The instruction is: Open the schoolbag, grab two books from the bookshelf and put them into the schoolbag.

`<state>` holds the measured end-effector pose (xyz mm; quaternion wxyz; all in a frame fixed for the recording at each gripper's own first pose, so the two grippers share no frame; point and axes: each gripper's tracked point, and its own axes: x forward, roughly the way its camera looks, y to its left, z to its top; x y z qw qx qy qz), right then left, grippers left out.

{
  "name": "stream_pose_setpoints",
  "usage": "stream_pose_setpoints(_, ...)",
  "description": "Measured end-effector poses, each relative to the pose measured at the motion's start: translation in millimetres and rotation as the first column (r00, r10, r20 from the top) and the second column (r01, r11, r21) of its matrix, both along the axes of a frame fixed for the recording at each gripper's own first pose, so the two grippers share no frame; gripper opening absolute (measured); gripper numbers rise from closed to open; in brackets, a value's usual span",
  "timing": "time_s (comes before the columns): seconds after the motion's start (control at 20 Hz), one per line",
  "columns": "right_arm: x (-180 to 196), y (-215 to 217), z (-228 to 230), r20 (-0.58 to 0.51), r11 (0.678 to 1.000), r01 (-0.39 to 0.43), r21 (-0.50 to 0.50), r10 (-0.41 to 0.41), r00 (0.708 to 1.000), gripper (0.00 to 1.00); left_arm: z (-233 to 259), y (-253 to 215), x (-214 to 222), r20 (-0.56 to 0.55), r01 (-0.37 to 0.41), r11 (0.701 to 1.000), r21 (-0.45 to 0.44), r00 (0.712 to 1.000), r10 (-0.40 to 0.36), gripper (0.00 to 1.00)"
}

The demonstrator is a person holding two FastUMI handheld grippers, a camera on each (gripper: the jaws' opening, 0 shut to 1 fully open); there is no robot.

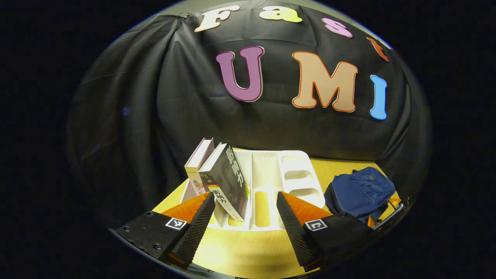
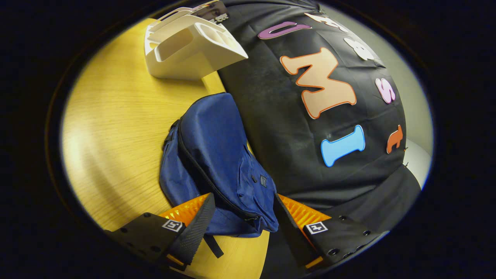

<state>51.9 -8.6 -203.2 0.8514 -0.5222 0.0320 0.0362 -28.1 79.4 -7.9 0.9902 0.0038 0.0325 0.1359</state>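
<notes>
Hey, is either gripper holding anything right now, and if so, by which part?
Nothing is held. The left gripper is open in front of the books; the right gripper is open around the schoolbag near its zipper end, not clamped.

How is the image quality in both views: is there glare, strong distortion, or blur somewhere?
Left gripper view: sharp centre; the white bookshelf looks overexposed, and bright light falls on the wooden table. Right gripper view: fisheye bends the table's edge, soft glare at left; the blue schoolbag stays clear, its folds dark.
</notes>
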Motion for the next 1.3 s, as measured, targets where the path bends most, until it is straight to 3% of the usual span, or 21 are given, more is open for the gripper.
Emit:
stream_pose_setpoints(0.1, 4, 0, -6, -0.014, 1.0, -0.013, -0.029, 0.012, 1.0, 0.9, 0, 1, -1, -0.003, -0.007, 1.0, -0.003, 1.0, 0.007, 0.94)
stream_pose_setpoints(0.2, 9, 4, -6, -0.008, 0.999, -0.022, -0.039, 0.021, 1.0, 0.98, 1, 2, -3, 0.004, -0.016, 1.0, -0.011, 1.0, 0.016, 0.94)
stream_pose_setpoints(0.6, 38, -1, -7, -0.011, 0.998, 0.007, -0.059, -0.007, 1.0, 1.0, -3, 7, -5, -0.005, -0.045, 0.999, -0.028, 0.999, 0.045, 0.94)
stream_pose_setpoints(0.7, 47, 5, 1, 0.003, 0.996, -0.015, -0.092, 0.015, 1.0, 0.96, -4, 7, -5, -0.01, -0.048, 0.998, -0.034, 0.999, 0.047, 0.94)
stream_pose_setpoints(0.75, 51, 5, -1, -0.003, 0.996, -0.023, -0.085, 0.023, 1.0, 0.89, -4, 7, -4, -0.01, -0.049, 0.998, -0.036, 0.999, 0.048, 0.94)
stream_pose_setpoints(0.85, 52, 6, 1, 0.002, 0.997, -0.021, -0.071, 0.021, 1.0, 1.0, -5, 7, -4, -0.011, -0.051, 0.998, -0.042, 0.999, 0.05, 0.94)
stream_pose_setpoints(0.9, 55, 8, 6, 0.012, 0.998, -0.014, -0.064, 0.015, 1.0, 0.94, -5, 7, -4, -0.011, -0.052, 0.998, -0.043, 0.999, 0.051, 0.94)
stream_pose_setpoints(0.95, 59, 11, 15, 0.028, 0.999, -0.014, -0.052, 0.015, 0.999, 0.95, -5, 7, -4, -0.013, -0.052, 0.998, -0.043, 0.999, 0.052, 0.94)
stream_pose_setpoints(1.0, 60, 13, 25, 0.054, 0.999, -0.019, -0.036, 0.021, 0.998, 0.87, -6, 7, -3, -0.015, -0.053, 0.998, -0.044, 0.999, 0.053, 0.94)
stream_pose_setpoints(1.15, 59, 18, 46, 0.115, 0.999, -0.035, 0.018, 0.033, 0.993, 0.87, -7, 8, -3, -0.019, -0.056, 0.997, -0.051, 0.998, 0.055, 0.94)
stream_pose_setpoints(1.2, 62, 17, 48, 0.121, 0.999, -0.027, 0.029, 0.023, 0.992, 0.95, -9, 9, -3, -0.021, -0.056, 0.997, -0.056, 0.998, 0.055, 0.94)
stream_pose_setpoints(1.3, 67, 19, 47, 0.124, 0.999, -0.016, 0.042, 0.011, 0.992, 0.84, -10, 8, -2, -0.025, -0.053, 0.997, -0.061, 0.998, 0.052, 0.94)
